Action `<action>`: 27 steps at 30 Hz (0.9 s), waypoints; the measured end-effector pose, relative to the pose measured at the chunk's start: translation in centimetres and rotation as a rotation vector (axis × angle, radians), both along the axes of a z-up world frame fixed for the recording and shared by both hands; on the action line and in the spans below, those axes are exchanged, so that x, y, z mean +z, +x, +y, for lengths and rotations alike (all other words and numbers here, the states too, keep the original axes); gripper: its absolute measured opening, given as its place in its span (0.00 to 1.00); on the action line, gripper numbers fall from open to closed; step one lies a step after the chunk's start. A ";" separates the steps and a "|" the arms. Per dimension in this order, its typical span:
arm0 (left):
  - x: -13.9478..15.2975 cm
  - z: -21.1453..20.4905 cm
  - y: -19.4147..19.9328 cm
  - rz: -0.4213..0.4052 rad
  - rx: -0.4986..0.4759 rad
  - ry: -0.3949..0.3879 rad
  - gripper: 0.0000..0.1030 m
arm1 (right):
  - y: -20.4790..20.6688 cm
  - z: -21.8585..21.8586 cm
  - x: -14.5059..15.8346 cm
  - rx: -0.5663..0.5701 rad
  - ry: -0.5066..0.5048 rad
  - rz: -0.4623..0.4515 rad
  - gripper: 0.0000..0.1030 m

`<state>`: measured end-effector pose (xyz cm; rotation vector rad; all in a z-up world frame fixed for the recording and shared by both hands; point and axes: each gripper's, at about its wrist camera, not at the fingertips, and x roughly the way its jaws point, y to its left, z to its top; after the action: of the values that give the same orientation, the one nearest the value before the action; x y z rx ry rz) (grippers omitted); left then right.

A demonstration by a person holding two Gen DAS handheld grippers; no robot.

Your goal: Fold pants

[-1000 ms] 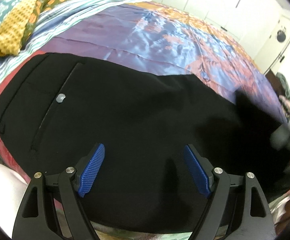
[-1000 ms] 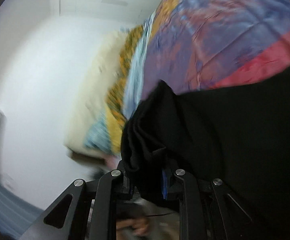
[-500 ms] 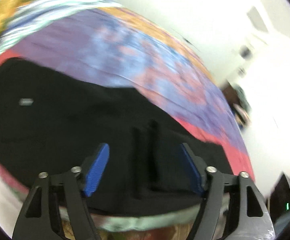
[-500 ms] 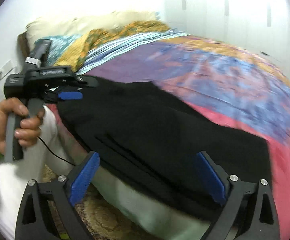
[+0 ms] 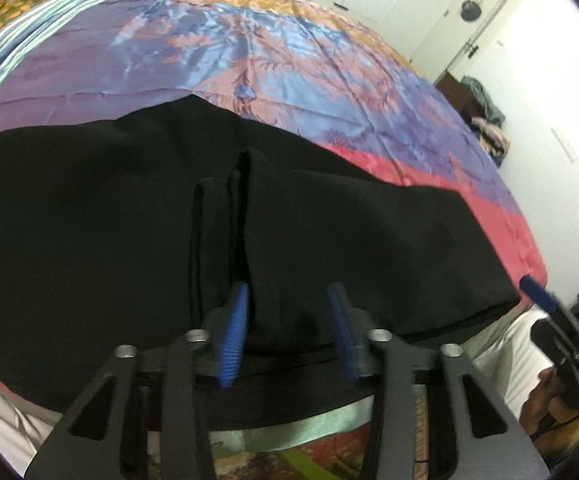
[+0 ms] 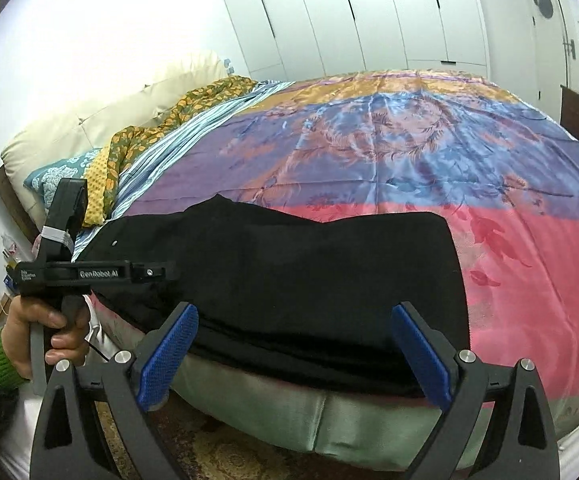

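Black pants [image 5: 89, 240] lie folded across the near side of the bed, seen whole in the right wrist view [image 6: 309, 272]. My left gripper [image 5: 287, 328] points down onto them and its jaws are closing, with a raised ridge of the black cloth pinched between the blue pads [image 5: 233, 332]. In the right wrist view a hand in a green sleeve holds that left gripper [image 6: 165, 271] over the pants' left part. My right gripper [image 6: 293, 356] hangs wide open off the bed's near edge, its pads apart from the cloth, nothing gripped.
A shiny purple, blue and pink bedspread [image 6: 409, 152] covers the bed. Pillows and patterned cloths [image 6: 129, 136] pile up at the head on the left. White wardrobe doors [image 6: 369, 12] stand behind. A patterned rug [image 6: 229, 456] lies below the bed edge.
My right gripper has let go of the bunched pants, opened wide and pulled back off the bed edge. My left gripper moved along the pants and closed in on a ridge of cloth.
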<state>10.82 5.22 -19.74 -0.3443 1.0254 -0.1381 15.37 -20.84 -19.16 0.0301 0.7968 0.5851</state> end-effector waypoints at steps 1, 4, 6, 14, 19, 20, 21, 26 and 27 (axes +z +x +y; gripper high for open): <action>-0.2 -0.2 0.0 0.006 -0.007 0.018 0.16 | 0.0 0.1 -0.1 0.000 -0.005 0.001 0.94; -0.3 -0.1 -0.3 -0.004 -0.015 0.018 0.08 | 0.0 0.0 -0.4 -0.007 -0.015 -0.001 0.94; 0.0 0.2 -0.7 -0.019 -0.010 0.022 0.08 | 0.0 -0.1 -0.4 -0.016 -0.019 -0.005 0.94; 1.6 1.4 -2.2 -0.078 0.044 0.017 0.06 | 0.0 0.1 -0.4 -0.013 -0.030 0.002 0.94; -0.1 1.6 -2.0 -0.020 0.053 0.048 0.05 | -0.1 0.0 -0.4 -0.013 -0.027 0.006 0.94; -0.3 1.4 -2.0 -0.013 0.046 0.058 0.05 | 0.0 0.0 -0.5 -0.014 -0.026 0.014 0.94; -0.3 1.1 -1.9 -0.011 0.037 0.070 0.05 | 0.0 0.0 -0.6 -0.016 -0.025 0.018 0.94; 0.5 1.6 -2.5 -0.024 0.052 0.036 0.23 | -0.1 -0.3 -0.5 -0.027 -0.015 0.022 0.94; 0.9 2.1 -2.8 -0.046 0.070 0.009 0.37 | -0.1 -0.4 -0.5 -0.030 -0.010 0.022 0.94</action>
<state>7.98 7.27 -18.84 -0.3671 0.9673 -0.0781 15.29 -21.27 -19.64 0.0391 0.8190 0.5528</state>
